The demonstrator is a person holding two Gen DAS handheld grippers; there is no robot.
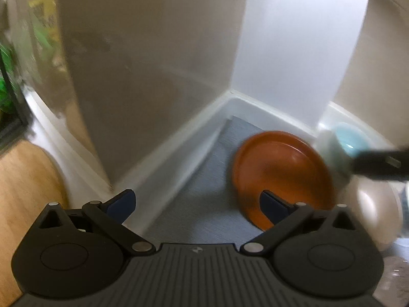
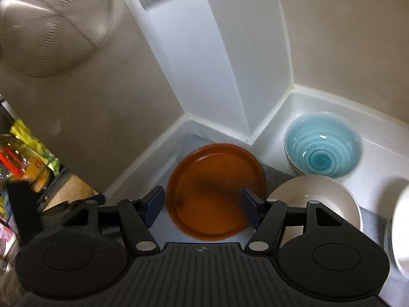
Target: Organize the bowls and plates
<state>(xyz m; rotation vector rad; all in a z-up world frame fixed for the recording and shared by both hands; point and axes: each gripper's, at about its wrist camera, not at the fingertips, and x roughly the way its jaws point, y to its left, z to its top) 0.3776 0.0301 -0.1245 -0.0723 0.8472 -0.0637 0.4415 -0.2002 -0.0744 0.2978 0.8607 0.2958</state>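
Right tool (image 2: 202, 206) jaws spread wide, nothing pinched, hovering over the orange plate (image 2: 216, 192) that lies flat on the grey mat (image 2: 276, 174) in the white corner. Left tool (image 1: 196, 204) also spread and empty, orange plate (image 1: 283, 176) just ahead-right of it, wooden desk (image 1: 23, 192) at its left. Right of the plate: white bowl (image 2: 322, 199) touching or nearly so, blue swirl bowl (image 2: 323, 144) behind it by the wall.

1 orange plate (image 2: 214, 192), 1 blue bowl (image 2: 323, 144), 2 white bowls (image 2: 329, 199) (image 2: 401, 227), 2 grippers (image 1: 196, 204) (image 2: 202, 204).
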